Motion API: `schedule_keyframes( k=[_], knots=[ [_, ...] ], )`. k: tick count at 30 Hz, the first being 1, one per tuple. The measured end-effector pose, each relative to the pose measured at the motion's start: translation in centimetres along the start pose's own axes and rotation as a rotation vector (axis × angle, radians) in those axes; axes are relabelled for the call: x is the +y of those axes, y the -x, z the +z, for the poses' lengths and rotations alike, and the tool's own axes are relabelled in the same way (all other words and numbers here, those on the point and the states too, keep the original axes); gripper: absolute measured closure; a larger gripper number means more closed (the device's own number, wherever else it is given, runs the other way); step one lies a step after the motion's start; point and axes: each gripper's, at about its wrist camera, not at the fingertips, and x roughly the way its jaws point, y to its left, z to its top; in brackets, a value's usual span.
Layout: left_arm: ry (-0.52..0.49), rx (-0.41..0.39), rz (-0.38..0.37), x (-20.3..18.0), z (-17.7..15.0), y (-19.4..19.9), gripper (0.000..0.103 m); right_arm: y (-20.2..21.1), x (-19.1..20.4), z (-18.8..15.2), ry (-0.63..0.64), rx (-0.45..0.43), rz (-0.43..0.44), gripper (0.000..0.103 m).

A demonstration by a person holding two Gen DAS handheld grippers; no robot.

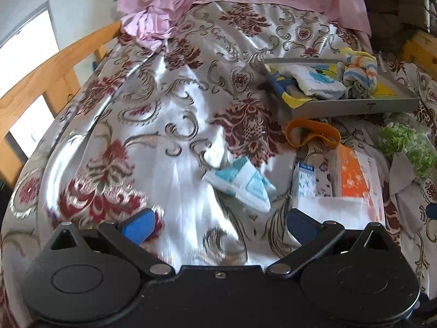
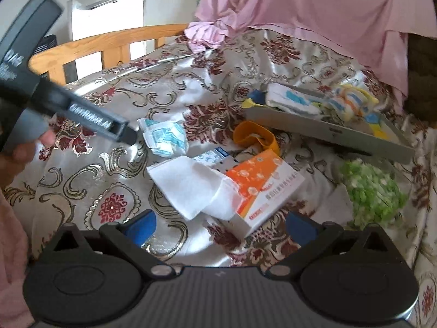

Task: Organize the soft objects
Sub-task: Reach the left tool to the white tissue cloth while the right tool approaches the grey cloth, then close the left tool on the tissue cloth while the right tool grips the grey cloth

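Here, one folded white-and-blue cloth [image 1: 240, 184] lies on the patterned bedspread [image 1: 153, 125], its long axis slanting from upper left to lower right, just ahead of the left claw [image 1: 218, 225]. That claw is released and holds nothing. Beside the cloth lie one white tissue [image 2: 196, 188], one orange box [image 2: 262, 188] and one orange band [image 1: 312, 134]. One grey tray [image 1: 355, 106] holds more cloths. The right claw [image 2: 218, 227] hovers, also released.

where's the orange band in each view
Left wrist: orange band sits right of centre, just below the grey tray.
Right wrist: orange band sits near centre, lower left of the tray, above the orange box.
Shared landmark: the tray, beside the band in both views.
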Motion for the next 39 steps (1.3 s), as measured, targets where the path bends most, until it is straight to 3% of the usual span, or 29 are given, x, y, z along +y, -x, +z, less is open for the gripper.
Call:
schedule_keyframes(
  k=[6, 11, 14, 19, 23, 33, 39],
  knots=[
    [0.031, 0.047, -0.1, 0.4, 0.0, -1.6, 0.001, -0.4, -0.3, 0.3, 0.027, -0.008, -0.035, 0.0],
    [0.013, 0.059, -0.201, -0.9, -0.5, -2.3, 0.001, -1.0, -2.3, 0.5, 0.059, 0.054, -0.122, 0.0],
    [-0.021, 0.033, -0.238, -2.4, -0.8, -2.6, 0.001, -2.0, -4.0, 0.7, 0.079, 0.085, -0.16, 0.0],
    [-0.115, -0.058, -0.328, -4.1, -1.1, -2.2, 0.001, -3.6, -6.7, 0.9, 0.098, 0.116, -0.15, 0.0],
    [-0.186, -0.084, -0.379, -5.7, -1.2, -2.3, 0.001, -4.8, -8.0, 0.4, 0.135, 0.138, -0.162, 0.0],
    [-0.304, -0.04, -0.393, -7.6, -2.1, -4.5, 0.001, -6.7, -8.3, -0.2, 0.144, 0.186, -0.203, 0.0],
    [-0.339, -0.023, -0.406, -7.8, -2.3, -5.0, 0.011, -7.3, -9.3, -0.4, 0.069, 0.212, -0.186, 0.0]
  ],
)
